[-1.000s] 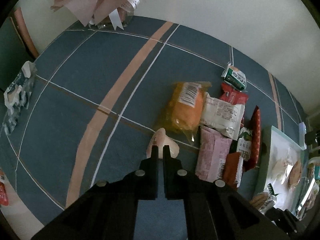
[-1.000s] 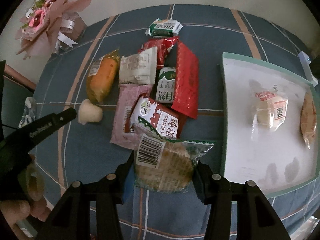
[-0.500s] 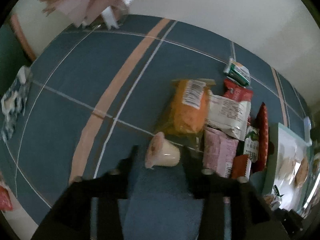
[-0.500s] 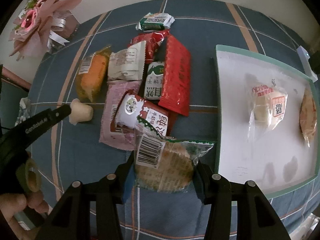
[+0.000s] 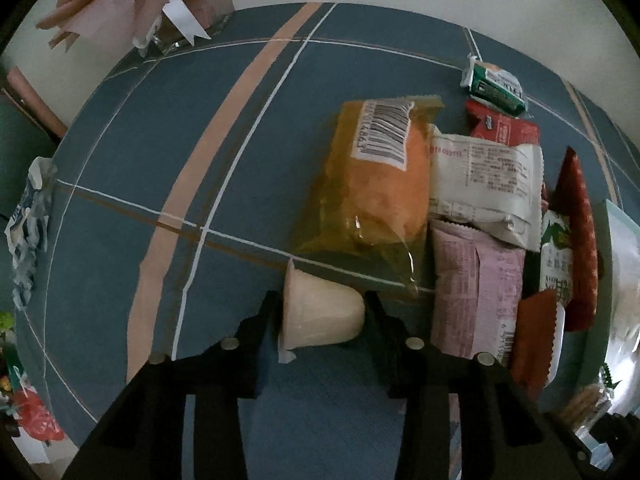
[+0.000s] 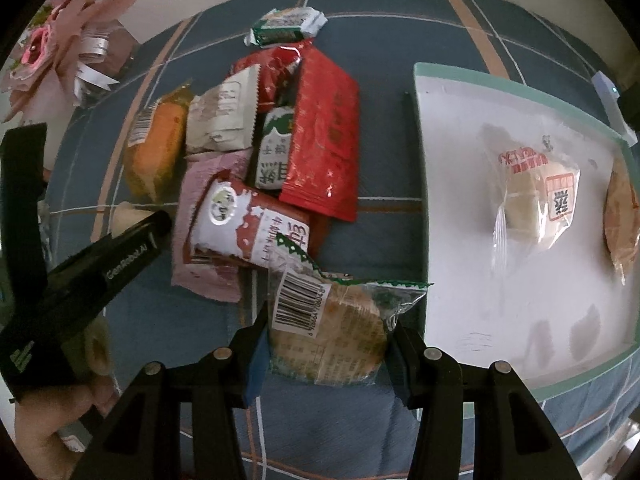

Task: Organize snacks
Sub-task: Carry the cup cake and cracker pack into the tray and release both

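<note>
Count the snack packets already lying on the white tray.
2. A clear-wrapped pastry with red labels lies near the middle of the white tray, and a round brown cake sits at its right edge, partly cut off by the picture, so more may be hidden.

The black finger of the left gripper (image 6: 120, 256) carries white lettering that reads "GenRobot.AI" (small but clear). A barcode label (image 5: 384, 132) on the orange snack packet (image 5: 372, 192) shows digits, roughly "4863", hard to confirm. The clear biscuit packet (image 6: 332, 332) held by the right gripper (image 6: 324, 344) bears a barcode sticker with illegible digits. Chinese characters on the red-and-white packet (image 6: 248, 228) and the green-and-white packet (image 6: 276, 148) are too blurred to read.
</note>
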`<control>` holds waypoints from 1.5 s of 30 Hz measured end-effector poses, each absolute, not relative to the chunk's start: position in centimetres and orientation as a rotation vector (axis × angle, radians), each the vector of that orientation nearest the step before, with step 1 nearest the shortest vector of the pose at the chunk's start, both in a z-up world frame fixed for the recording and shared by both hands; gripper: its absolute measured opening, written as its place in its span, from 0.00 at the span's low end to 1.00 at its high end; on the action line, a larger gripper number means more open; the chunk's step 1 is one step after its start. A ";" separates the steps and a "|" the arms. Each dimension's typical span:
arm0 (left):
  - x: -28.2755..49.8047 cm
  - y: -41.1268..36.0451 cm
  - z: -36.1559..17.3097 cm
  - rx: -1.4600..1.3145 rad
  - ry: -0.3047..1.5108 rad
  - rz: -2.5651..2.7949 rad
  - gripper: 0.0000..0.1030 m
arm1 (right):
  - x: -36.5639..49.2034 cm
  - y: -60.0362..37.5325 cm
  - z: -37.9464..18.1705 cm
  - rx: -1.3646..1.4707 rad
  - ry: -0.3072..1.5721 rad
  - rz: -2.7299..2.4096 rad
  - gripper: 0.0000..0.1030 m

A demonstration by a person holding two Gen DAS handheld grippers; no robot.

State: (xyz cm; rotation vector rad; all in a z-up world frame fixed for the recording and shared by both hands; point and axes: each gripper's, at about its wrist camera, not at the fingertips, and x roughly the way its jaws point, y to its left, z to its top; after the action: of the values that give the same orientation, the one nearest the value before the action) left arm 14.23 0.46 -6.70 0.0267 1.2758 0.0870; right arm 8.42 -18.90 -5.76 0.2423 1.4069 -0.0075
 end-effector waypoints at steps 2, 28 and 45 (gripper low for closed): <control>14.3 0.7 -6.6 0.016 1.275 0.085 0.40 | 8.5 -19.1 -6.1 0.249 1.414 -0.010 0.51; 10.1 -6.0 3.0 -0.127 1.111 -0.065 0.39 | 7.0 -25.2 -2.1 0.354 1.296 -0.121 0.51; 4.9 -21.0 2.0 0.066 1.166 -0.339 0.39 | 2.4 -40.2 -2.2 0.506 1.241 -0.486 0.51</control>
State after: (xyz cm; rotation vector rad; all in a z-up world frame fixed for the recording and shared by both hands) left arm 4.95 -20.97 2.04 0.0658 1.1665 -0.3394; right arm 2.39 -40.17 -2.19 0.5064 1.2412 -0.4857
